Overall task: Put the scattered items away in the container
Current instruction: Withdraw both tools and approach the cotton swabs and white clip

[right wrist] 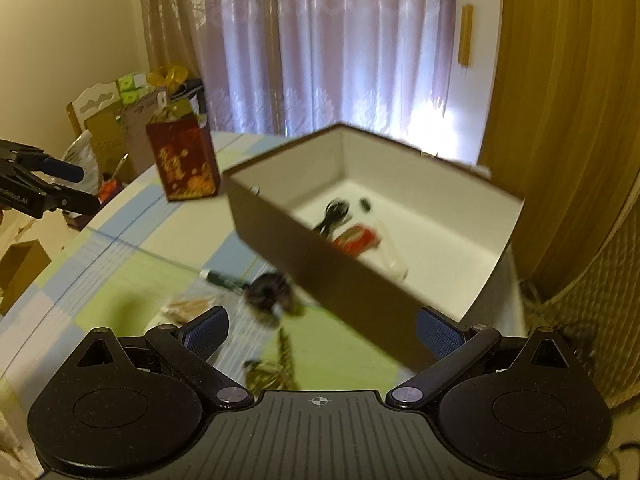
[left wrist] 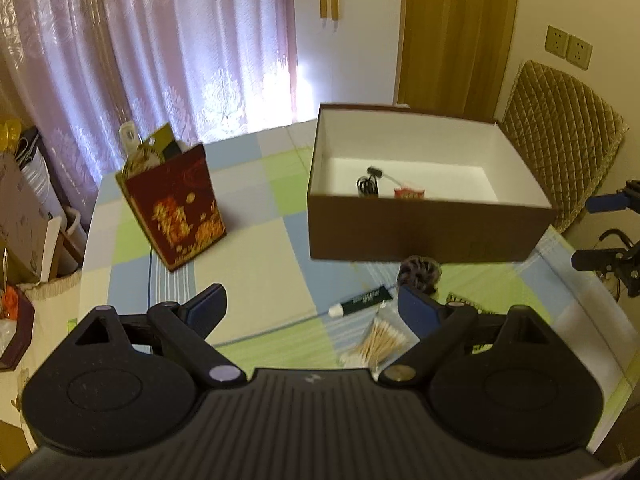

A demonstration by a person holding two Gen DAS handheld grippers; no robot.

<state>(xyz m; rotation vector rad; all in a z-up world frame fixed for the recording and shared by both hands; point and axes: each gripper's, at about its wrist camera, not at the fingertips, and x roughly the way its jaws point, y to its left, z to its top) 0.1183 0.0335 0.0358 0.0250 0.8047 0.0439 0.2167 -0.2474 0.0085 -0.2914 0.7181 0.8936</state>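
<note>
Brown cardboard box (left wrist: 424, 232) white inside, black cable (left wrist: 368, 185) and red packet (left wrist: 409, 193) within, both claws spread apart, empty.

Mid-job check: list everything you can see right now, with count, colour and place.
Box: one, brown outside, white inside, far right on table.
Cable: one, black, inside box.
Packet: one, red, inside box.
Tube: one, dark green, white cap, in front of box.
Cotton swabs: one bag, tan, near edge.
Scrunchie: one, dark, against box front.
Gift bag: one, dark red and gold, left.
Left tongs: open, empty.
Right tongs: open, empty.
</note>
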